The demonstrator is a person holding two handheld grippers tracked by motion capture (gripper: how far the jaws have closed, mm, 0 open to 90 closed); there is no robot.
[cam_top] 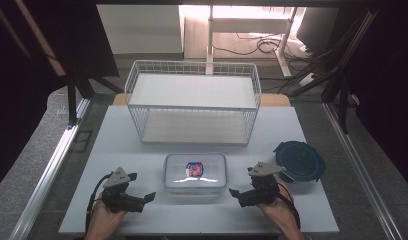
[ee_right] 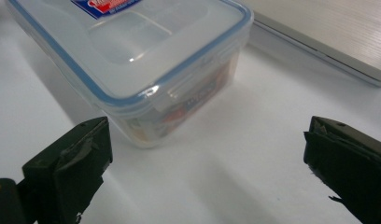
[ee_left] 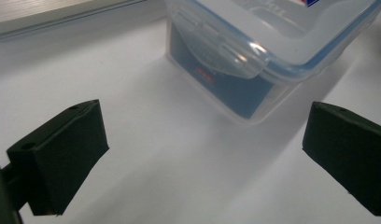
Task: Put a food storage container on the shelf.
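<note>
On the white surface (cam_top: 142,150), in front of the wire basket (cam_top: 192,100): lidded plastic box (cam_top: 195,172), clips shut. Left hand-held gripper (cam_top: 142,187) and right hand-held gripper (cam_top: 240,181) flank it, jaws spread, touching nothing. Probably light, stiff, slippery; best gripped by both short ends, under the lid rim.

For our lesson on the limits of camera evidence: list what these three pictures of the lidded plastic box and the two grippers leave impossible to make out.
- Plastic box contents: printed packaging blurred behind the clear walls in both gripper views; its wording is unreadable.
- Lid label: cut off by the top edge of the right gripper view, too small in the high view.
- Dark round container: too small and dark in the high view to tell what it holds.
- Left gripper and right gripper: bodies cut off by the bottom edge.
</note>
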